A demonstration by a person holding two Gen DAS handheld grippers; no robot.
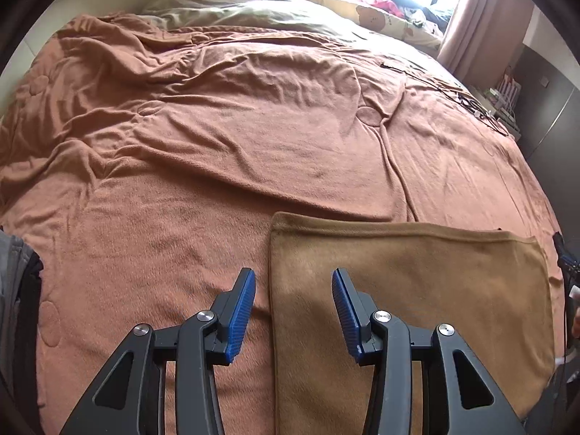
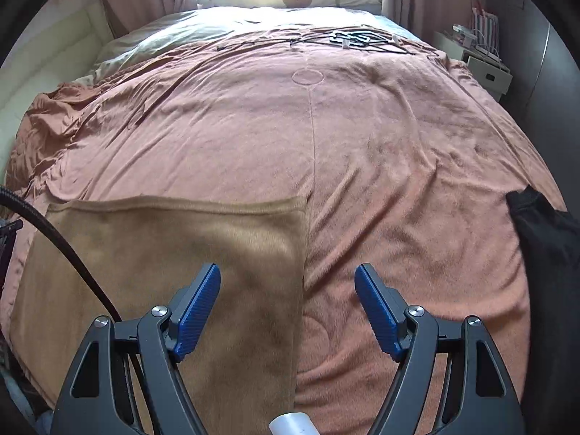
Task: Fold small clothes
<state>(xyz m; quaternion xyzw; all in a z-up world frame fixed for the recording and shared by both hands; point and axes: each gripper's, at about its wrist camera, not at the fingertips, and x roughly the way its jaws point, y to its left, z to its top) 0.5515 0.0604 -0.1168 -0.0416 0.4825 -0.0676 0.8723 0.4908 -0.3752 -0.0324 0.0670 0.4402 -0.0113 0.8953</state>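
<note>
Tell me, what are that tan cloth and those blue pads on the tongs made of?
Tan cloth: looks like soft fleece, matte, with a fuzzy nap and a stitched hem. Blue pads: probably rubber or plastic, matte, with fine ribbing across the face.

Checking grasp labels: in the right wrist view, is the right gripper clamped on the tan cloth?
No. The right gripper stands open above the tan cloth, its blue pads apart with nothing pinched between them.

The right gripper (image 2: 288,279) hangs with fingers spread and empty. Below, a tan cloth (image 2: 163,253) lies flat on the bed (image 2: 398,152).
</note>
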